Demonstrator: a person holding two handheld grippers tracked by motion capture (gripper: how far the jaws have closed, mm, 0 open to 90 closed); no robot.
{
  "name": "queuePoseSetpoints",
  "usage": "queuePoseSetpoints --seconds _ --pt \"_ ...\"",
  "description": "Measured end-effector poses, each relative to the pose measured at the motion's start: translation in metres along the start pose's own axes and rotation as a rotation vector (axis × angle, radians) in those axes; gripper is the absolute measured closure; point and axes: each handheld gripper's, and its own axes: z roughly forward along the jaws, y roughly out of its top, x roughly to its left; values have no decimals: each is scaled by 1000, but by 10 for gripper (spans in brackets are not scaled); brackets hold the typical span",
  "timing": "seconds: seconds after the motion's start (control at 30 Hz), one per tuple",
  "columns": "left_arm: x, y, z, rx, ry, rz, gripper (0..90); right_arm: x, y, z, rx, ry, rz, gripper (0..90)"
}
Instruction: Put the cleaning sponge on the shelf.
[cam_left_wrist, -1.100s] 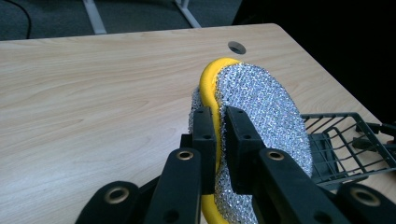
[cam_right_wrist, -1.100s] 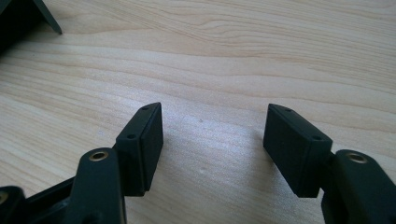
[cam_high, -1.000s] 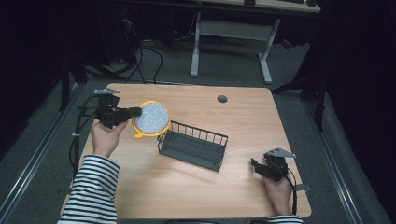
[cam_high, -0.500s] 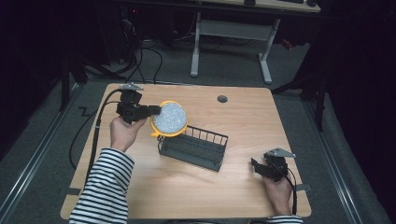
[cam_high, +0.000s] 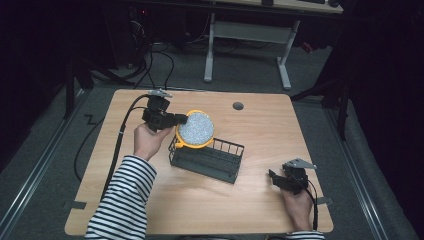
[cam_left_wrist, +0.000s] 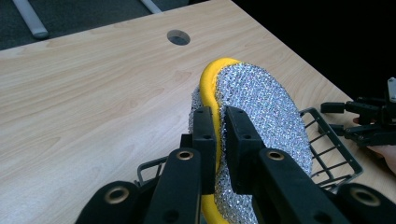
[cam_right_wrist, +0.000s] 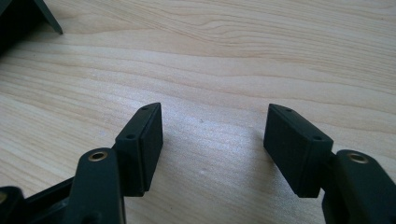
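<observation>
Your left gripper (cam_high: 176, 120) carried the round scrubber (cam_high: 195, 129) across the table since the earlier frames, from the bare wood at the table's 9 o'clock side toward the centre, until the pad hung over the near-left end of the wire rack (cam_high: 207, 160). Its 2 jaws were clamped tight on the scrubber's yellow rim, and in the left gripper view (cam_left_wrist: 215, 140) you held the scrubber (cam_left_wrist: 254, 116) on edge, silver mesh face turned to 3 o'clock of that view, yellow backing to 9 o'clock. Below the pad the wire rack (cam_left_wrist: 334, 154) showed its dark rim, with the pad's lower edge at or just above it; whether they touched I could not tell.

Your right gripper (cam_high: 280, 179) had not moved. It rested low at the table's 4 o'clock corner, well apart from the rack, with its jaws spread wide over bare wood (cam_right_wrist: 215, 121) and nothing between them. The cable hole (cam_high: 238, 106) lay at 12 o'clock of the table (cam_high: 310, 135), beyond the scrubber.
</observation>
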Motion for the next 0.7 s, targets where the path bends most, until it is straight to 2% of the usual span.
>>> queuePoseSetpoints --seconds 0.3,0.7 --pt "-3 -1 12 20 -17 12 838 0 0 0 0 1 -1 375" --pt "-3 -3 29 50 -7 38 837 0 0 0 0 1 0 374"
